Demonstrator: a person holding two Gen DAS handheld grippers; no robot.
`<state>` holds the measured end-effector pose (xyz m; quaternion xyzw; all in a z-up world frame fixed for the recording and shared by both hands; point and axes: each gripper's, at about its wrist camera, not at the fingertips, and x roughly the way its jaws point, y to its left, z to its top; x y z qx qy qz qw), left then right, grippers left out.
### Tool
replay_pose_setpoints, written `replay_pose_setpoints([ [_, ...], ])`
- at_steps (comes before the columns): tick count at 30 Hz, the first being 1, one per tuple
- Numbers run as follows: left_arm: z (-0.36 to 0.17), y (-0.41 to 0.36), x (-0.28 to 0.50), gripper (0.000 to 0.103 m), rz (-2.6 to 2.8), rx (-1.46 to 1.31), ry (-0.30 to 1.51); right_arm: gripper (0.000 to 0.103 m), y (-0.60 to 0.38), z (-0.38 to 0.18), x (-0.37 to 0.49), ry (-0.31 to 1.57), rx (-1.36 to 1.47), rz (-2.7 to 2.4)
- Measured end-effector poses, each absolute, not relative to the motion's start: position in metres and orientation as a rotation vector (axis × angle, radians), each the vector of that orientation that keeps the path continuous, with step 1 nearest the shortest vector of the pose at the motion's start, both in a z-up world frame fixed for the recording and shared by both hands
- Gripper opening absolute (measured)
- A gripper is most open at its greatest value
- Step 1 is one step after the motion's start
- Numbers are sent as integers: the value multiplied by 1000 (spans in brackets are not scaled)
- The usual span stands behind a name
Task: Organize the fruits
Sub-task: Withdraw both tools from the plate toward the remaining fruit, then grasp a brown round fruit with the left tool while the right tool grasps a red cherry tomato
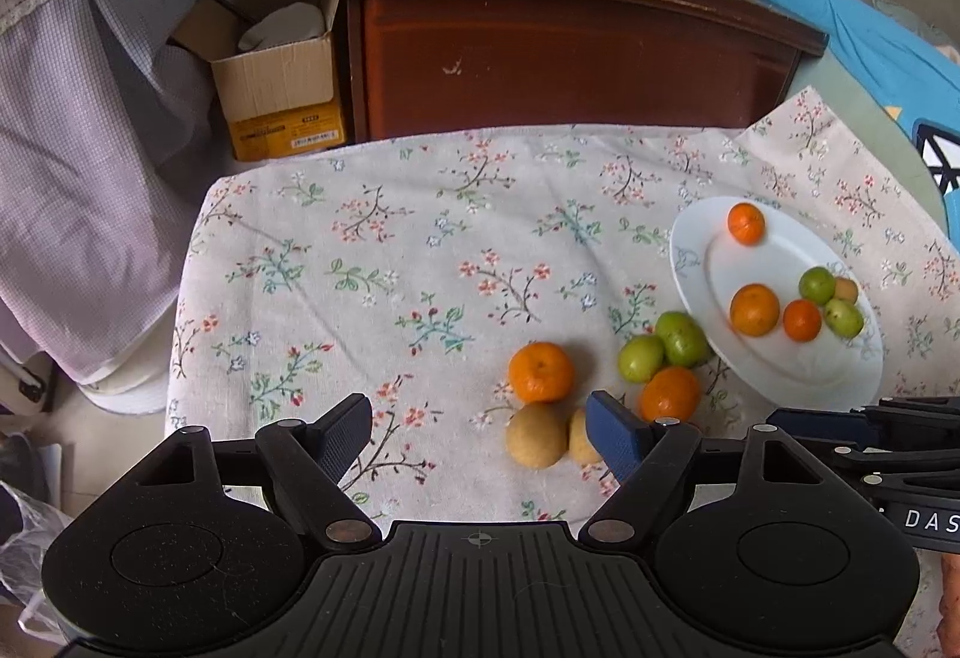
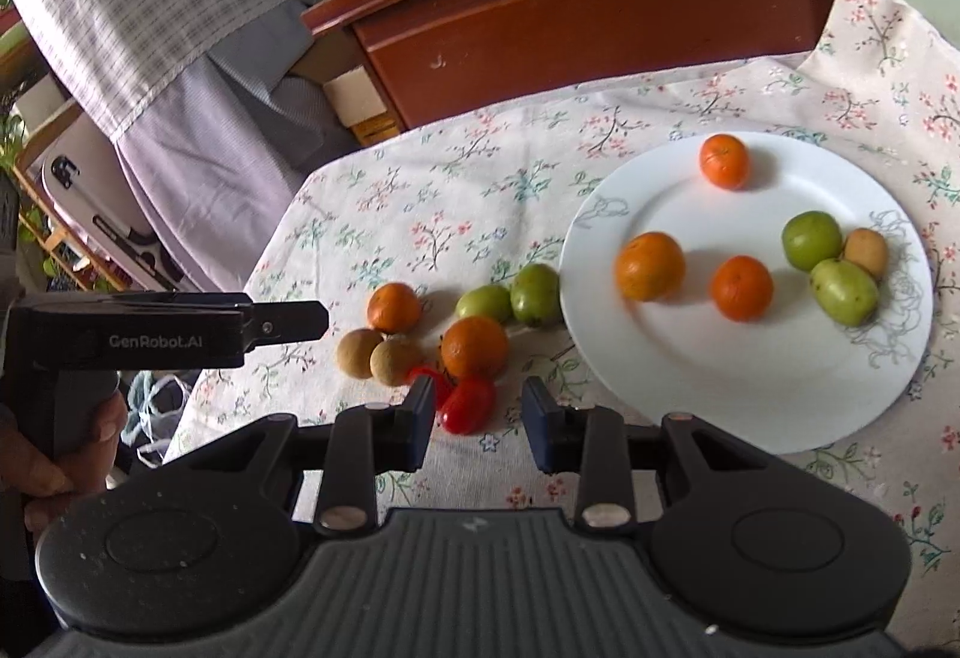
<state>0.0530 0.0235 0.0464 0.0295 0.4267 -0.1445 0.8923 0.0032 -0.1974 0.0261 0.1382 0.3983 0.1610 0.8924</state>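
Observation:
A white plate point(image 2: 690, 394) on the right of the floral cloth holds three oranges, two green fruits and a small brown fruit point(image 2: 866, 251). Loose on the cloth to its left lie two oranges point(image 2: 474, 347) point(image 1: 541, 371), two green fruits point(image 1: 660, 347), two brown fruits point(image 1: 536, 435) and red cherry tomatoes point(image 2: 468, 405). My left gripper point(image 1: 483, 436) is open and empty, with the brown fruits just ahead of its right finger. My right gripper point(image 2: 478, 415) is open, with a red tomato just beyond the gap between its fingers.
A dark wooden cabinet point(image 1: 570, 52) with green boxes on top stands behind the table. A cardboard box point(image 1: 279, 82) and draped lilac fabric point(image 1: 78, 166) are to the left. The left gripper's body shows in the right wrist view point(image 2: 150, 328).

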Motion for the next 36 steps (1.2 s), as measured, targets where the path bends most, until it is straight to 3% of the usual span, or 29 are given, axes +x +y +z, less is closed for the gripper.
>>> replay_pose_setpoints([
  [5, 37, 26, 54, 76, -305, 54, 897, 33, -190, 18, 4, 843, 251, 349],
  [13, 24, 24, 53, 63, -344, 105, 915, 33, -184, 7, 9, 862, 220, 374],
  [31, 8, 4, 58, 61, -412, 162, 908, 33, -173, 0, 14, 825, 153, 370],
  [36, 8, -1, 56, 48, -422, 162, 884, 28, -173, 0, 14, 816, 148, 359],
])
